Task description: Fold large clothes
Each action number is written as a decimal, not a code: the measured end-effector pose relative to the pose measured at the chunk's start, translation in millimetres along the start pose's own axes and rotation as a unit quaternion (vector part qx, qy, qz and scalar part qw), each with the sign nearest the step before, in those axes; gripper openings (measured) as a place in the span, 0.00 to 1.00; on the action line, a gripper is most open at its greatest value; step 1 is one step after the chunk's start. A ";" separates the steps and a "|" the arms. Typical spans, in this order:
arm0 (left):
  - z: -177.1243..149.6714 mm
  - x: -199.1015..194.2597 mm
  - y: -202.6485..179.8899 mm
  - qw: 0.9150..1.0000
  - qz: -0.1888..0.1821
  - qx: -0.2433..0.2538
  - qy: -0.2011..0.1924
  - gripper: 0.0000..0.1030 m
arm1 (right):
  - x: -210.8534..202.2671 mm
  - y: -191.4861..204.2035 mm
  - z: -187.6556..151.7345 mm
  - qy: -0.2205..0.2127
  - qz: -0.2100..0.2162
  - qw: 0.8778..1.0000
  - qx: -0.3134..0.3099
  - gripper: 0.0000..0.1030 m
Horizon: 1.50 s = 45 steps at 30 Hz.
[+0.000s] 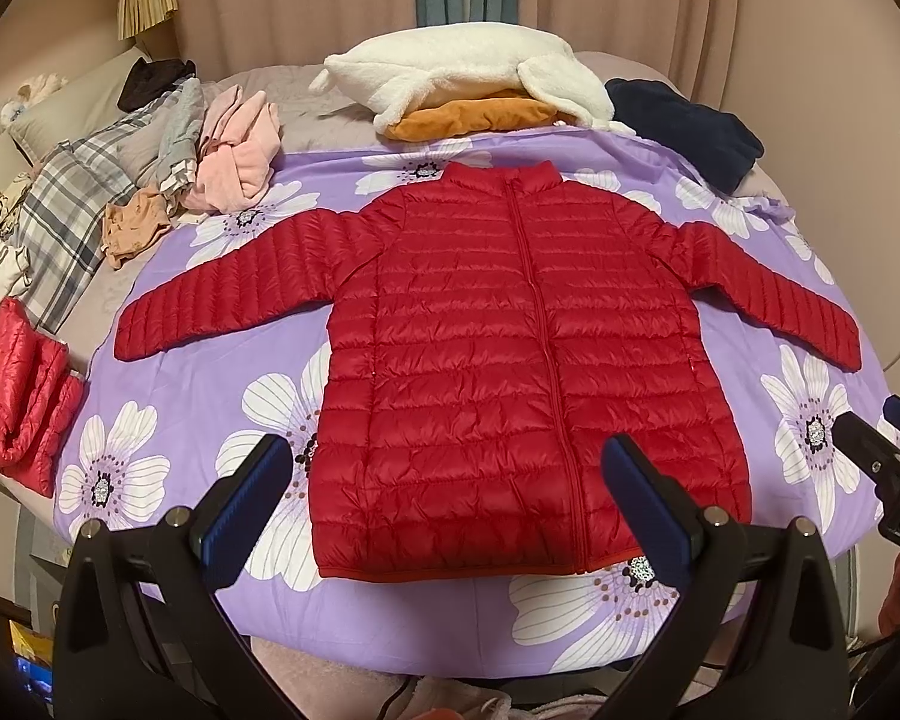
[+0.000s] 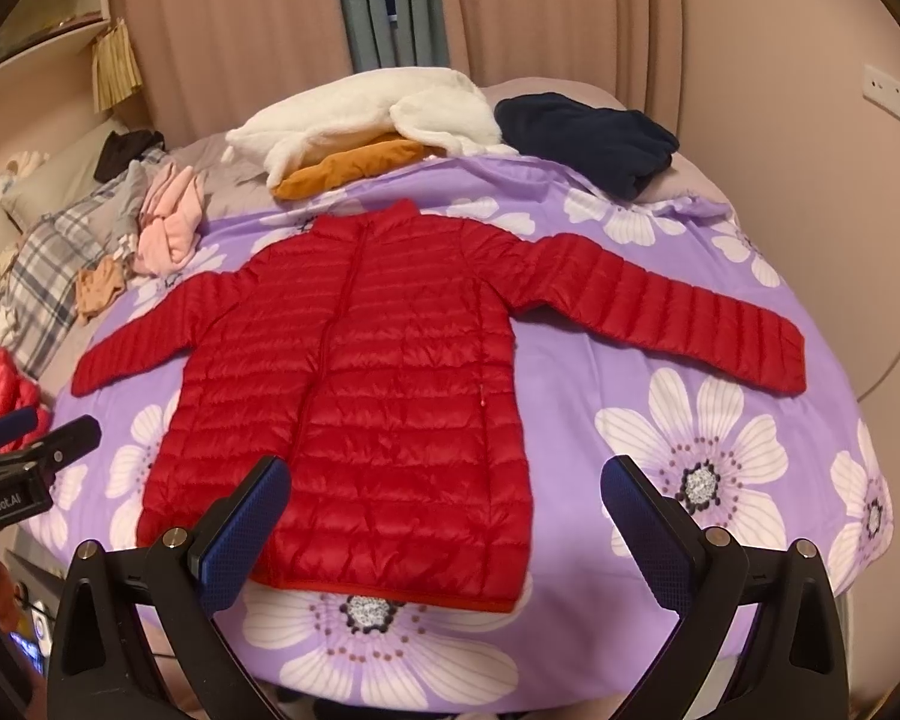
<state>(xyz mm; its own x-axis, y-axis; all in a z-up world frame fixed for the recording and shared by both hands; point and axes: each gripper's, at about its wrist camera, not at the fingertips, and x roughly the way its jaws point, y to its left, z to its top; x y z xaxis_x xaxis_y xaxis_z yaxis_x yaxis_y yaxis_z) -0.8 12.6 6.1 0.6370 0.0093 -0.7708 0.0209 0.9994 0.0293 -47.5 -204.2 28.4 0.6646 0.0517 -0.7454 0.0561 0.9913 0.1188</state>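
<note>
A red jacket lies flat, sleeves spread for folding, on a bed; both grippers, left and right, hover with jaws wide, holding nothing.

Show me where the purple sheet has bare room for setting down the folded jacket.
Bare purple sheet lies right of the red jacket, below its sleeve, and between hem and near edge. Crowded: the clothes pile at left, white fleece behind the collar.

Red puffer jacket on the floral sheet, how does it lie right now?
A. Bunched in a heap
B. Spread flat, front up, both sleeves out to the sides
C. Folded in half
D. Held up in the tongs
B: the red puffer jacket lies flat on the floral sheet, zip up and closed, sleeves out to both sides, untouched by either tongs.
</note>
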 end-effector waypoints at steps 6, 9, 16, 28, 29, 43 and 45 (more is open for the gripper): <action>-1.4 0.9 -1.5 1.000 0.001 0.001 0.000 1.00 | -0.1 -0.1 0.5 0.000 0.000 1.000 -0.001 0.99; -1.6 0.5 -1.8 1.000 0.002 0.002 0.000 1.00 | -0.1 0.1 0.5 0.000 0.000 1.000 -0.001 0.99; -2.7 1.3 -2.1 1.000 0.002 0.001 0.000 1.00 | 0.2 0.6 0.4 0.000 0.000 1.000 -0.001 0.99; -2.2 1.2 -1.2 1.000 0.001 0.001 0.000 1.00 | 1.0 0.8 0.2 0.000 0.000 1.000 -0.001 0.99; -2.6 1.1 -1.6 1.000 0.001 0.001 0.001 1.00 | 0.9 0.9 0.2 0.000 0.000 1.000 -0.001 0.99; -4.3 1.5 -0.3 1.000 0.002 -0.001 0.003 1.00 | 1.0 0.8 0.1 0.001 0.000 1.000 -0.001 0.99; -5.2 1.4 0.7 1.000 0.001 -0.001 0.002 1.00 | 1.0 1.0 0.2 0.001 0.000 1.000 -0.001 0.99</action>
<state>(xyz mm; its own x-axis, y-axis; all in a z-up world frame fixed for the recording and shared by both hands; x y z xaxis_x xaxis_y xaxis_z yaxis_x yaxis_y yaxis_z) -3.9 13.5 1.8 0.6334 0.0121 -0.7738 0.0174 0.9994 0.0299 -46.7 -203.2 27.9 0.6635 0.0524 -0.7463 0.0537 0.9916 0.1174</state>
